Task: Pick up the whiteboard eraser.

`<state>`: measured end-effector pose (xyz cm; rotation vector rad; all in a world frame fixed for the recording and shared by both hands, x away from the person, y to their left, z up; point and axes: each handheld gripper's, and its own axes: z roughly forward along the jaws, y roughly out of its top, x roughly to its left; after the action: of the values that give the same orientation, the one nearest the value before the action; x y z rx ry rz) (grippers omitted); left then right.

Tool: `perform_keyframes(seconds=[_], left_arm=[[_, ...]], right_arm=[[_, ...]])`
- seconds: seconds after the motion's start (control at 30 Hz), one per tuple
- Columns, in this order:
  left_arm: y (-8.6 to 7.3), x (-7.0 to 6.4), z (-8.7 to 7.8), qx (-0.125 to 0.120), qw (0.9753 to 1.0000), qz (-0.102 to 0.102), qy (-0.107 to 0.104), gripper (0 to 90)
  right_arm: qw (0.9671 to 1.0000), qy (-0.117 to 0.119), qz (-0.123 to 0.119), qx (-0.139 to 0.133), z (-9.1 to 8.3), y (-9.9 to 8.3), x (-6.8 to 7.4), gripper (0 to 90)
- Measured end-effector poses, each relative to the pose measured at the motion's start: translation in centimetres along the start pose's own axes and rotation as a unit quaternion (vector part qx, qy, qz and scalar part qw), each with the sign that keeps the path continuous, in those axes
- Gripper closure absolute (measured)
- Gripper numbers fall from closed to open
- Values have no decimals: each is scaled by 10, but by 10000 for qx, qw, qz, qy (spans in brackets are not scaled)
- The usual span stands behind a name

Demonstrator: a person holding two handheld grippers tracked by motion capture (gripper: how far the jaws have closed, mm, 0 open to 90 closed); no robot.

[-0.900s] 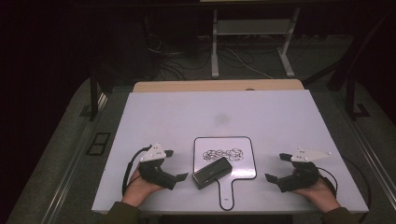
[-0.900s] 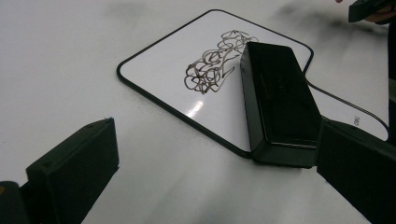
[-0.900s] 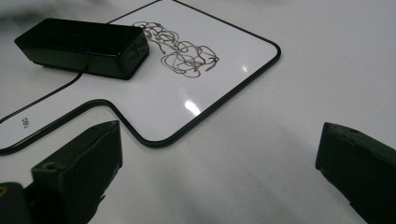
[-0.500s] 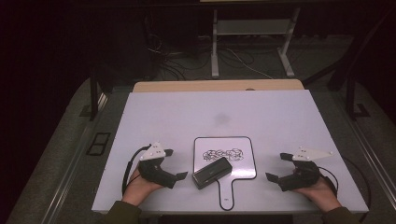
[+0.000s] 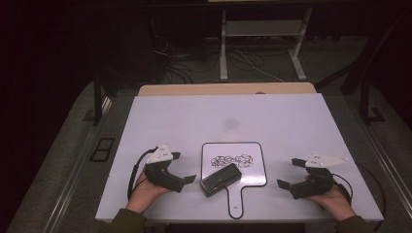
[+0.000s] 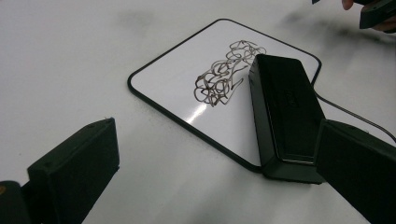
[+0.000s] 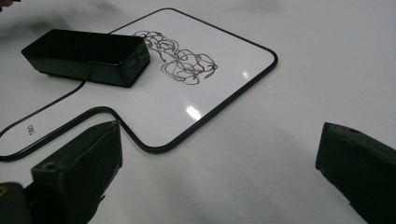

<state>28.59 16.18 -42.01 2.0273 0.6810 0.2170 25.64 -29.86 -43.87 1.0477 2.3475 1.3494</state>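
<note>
Eraser (image 5: 220, 179), a black block, lies across the lower left part of the small handled whiteboard (image 5: 254, 148) near the front of the white tabletop (image 5: 291, 116), one end overhanging the board's edge. A dark scribble (image 5: 232, 160) covers the middle of the board, and the eraser's far end touches or just overlaps the scribble's edge; the rest of the marks look whole, so the wiping appears not to have begun.

Left tongs (image 5: 187, 180) sit just beside the eraser's near end with jaws spread wide and nothing between them; in the left gripper view one jaw comes close against the eraser (image 6: 285, 116), though I cannot tell whether it touches. Right tongs (image 5: 289, 175) rest well apart from the board on its other side, jaws also wide and empty, pointed toward the whiteboard (image 7: 224, 74) in the right gripper view.

By my reading everything is left to do: grasp the eraser, steady the board, and rub out the scribble.
</note>
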Motion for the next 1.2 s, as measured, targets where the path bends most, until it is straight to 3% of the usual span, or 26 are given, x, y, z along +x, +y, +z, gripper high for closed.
perform_keyframes(seconds=[0.37, 1.2], left_arm=[[10, -4, 13, 67, 9999, 78, -74, 1], [29, -12, 35, 27, 9997, 55, -250, 0]], right_arm=[[10000, 51, -23, -21, -1, 1, 1, 0], [10000, 38, 51, -4, 1, -1, 0, 0]])
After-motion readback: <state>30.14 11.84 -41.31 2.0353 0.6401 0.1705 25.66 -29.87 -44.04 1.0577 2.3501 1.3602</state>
